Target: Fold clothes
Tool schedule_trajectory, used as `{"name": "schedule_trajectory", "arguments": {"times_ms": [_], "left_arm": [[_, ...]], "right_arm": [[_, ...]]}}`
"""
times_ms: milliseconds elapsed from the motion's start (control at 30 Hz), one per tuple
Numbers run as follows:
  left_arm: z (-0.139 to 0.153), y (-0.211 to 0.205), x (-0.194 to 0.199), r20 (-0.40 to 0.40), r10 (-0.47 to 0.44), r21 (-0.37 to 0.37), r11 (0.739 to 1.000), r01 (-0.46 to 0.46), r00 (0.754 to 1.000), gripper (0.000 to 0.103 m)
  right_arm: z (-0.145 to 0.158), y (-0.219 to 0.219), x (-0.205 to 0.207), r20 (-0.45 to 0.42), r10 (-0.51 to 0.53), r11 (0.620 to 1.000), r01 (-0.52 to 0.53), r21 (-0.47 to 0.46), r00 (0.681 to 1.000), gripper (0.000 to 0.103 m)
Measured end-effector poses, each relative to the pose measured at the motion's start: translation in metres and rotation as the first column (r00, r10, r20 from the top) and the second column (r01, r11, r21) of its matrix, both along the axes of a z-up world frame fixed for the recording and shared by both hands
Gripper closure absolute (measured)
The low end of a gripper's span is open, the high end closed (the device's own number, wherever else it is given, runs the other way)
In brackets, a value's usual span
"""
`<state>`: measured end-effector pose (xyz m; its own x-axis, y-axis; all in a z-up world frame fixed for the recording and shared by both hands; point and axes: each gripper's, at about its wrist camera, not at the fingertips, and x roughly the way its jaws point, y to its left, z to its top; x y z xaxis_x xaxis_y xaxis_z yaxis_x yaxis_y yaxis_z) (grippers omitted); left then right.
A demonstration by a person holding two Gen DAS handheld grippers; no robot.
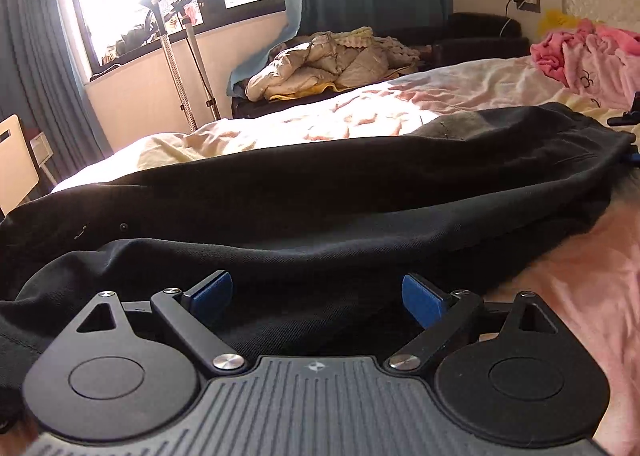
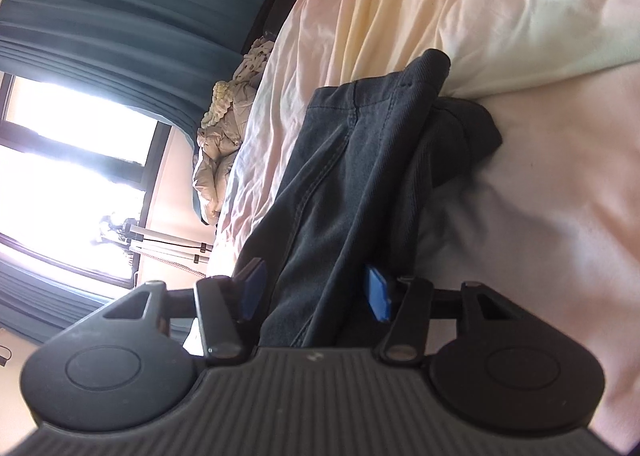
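Okay, left wrist view: left gripper (image 1: pixel 317 293) jaws spread wide, low over black trousers (image 1: pixel 320 196) lying lengthwise across the pink-cream bed sheet (image 1: pixel 580 276). Right wrist view: right gripper (image 2: pixel 316 293) spread wide too, trousers' fabric (image 2: pixel 340 184) running between its blue pads (image 2: pixel 379 294), unpinched.

The bed (image 1: pixel 360 112) carries a wrinkled cream and pale pink sheet (image 2: pixel 460 8); dark trousers (image 1: pixel 320 192) lie stretched lengthwise along its near edge, touching the sheet; a heap of pink clothes (image 1: pixel 588 52) sits well apart, toward the far right corner.
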<state>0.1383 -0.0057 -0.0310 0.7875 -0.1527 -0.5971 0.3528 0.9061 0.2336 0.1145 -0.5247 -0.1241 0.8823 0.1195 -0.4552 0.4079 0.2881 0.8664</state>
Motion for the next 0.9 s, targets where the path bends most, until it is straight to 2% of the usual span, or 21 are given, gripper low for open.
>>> {"name": "schedule_trajectory", "arguments": {"times_ms": [133,233,433,533,600,700,767,867,900], "left_arm": [[-0.02,-0.013,0.016,0.009,0.001,0.082,0.997,-0.002,1.0,0.01],[-0.027,-0.017,0.022,0.034,-0.016,0.091,0.996,0.013,0.999,0.009],[-0.036,-0.027,0.033,0.112,0.018,0.114,0.993,-0.031,0.994,0.009],[-0.042,-0.034,0.034,0.142,-0.016,0.148,0.989,-0.005,0.99,0.009],[-0.047,-0.037,0.035,0.158,-0.038,0.178,0.984,0.01,0.987,0.009],[-0.05,-0.038,0.039,0.175,-0.041,0.179,0.984,0.009,0.984,0.009],[-0.051,-0.038,0.041,0.188,-0.047,0.179,0.984,0.013,0.981,0.012],[-0.049,-0.037,0.043,0.165,-0.058,0.152,0.988,0.033,0.985,0.024],[-0.048,-0.037,0.043,0.157,-0.066,0.146,0.988,0.043,0.985,0.032]], "right_arm": [[-0.006,-0.008,0.01,-0.019,0.002,1.0,-0.002,0.001,1.0,0.047],[-0.009,-0.019,0.012,-0.005,-0.02,1.0,0.02,-0.014,1.0,0.046],[-0.026,-0.027,0.023,0.038,-0.061,0.998,0.062,-0.008,0.997,0.043],[-0.027,-0.022,0.029,0.041,-0.057,0.998,0.059,-0.036,0.998,0.044],[-0.025,-0.019,0.032,0.048,-0.051,0.997,0.054,-0.057,0.998,0.048],[-0.025,-0.015,0.035,0.05,-0.048,0.996,0.052,-0.067,0.998,0.05],[-0.026,-0.014,0.034,0.051,-0.054,0.997,0.056,-0.057,0.997,0.051],[-0.026,-0.011,0.031,0.051,-0.058,0.997,0.06,-0.043,0.997,0.051],[-0.026,-0.01,0.03,0.052,-0.057,0.997,0.059,-0.043,0.997,0.051]]}}
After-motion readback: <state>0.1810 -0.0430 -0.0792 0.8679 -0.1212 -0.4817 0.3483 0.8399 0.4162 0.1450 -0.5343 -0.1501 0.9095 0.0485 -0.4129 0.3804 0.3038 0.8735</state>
